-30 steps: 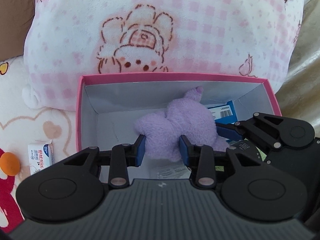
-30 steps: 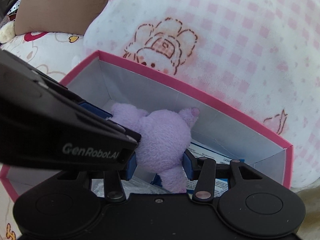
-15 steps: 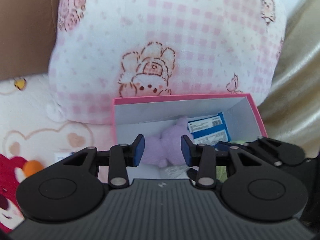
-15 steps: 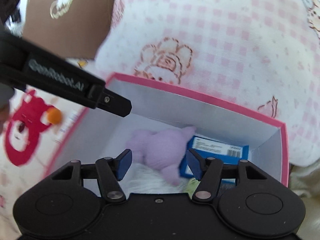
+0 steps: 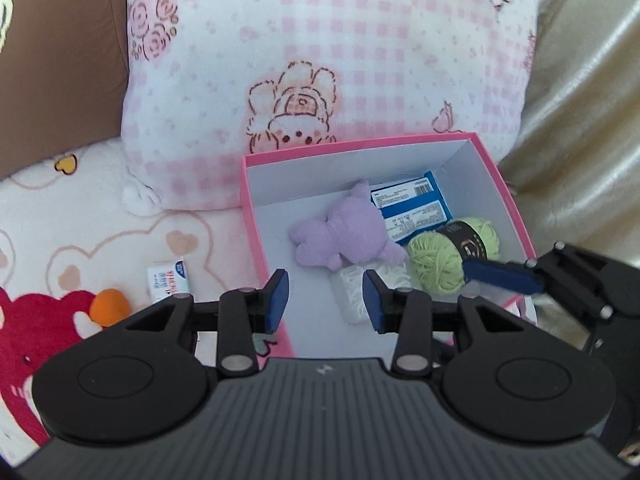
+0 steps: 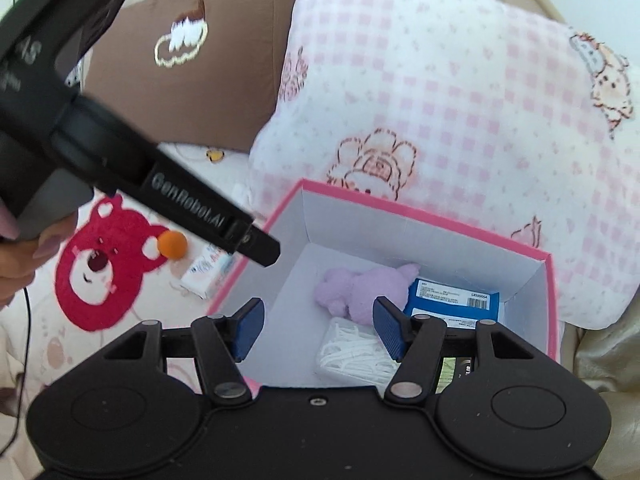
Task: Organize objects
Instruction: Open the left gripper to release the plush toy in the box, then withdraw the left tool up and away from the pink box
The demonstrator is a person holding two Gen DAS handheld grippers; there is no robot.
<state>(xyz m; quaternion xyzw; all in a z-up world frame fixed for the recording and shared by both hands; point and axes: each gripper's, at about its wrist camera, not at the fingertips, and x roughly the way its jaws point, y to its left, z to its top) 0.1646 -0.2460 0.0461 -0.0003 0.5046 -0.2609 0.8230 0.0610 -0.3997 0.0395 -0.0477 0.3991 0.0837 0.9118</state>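
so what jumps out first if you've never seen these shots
The open pink cardboard box in front of the big pink-checked pillow, with a lilac plush toy lying in it beside a blue printed packet and a ball of green yarn. Outside it on the blanket, to the box's left, lie a small orange ball and a small white packet.

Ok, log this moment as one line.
purple plush: lying in pink box | left gripper: open, empty | right gripper: open, empty | orange ball: outside box
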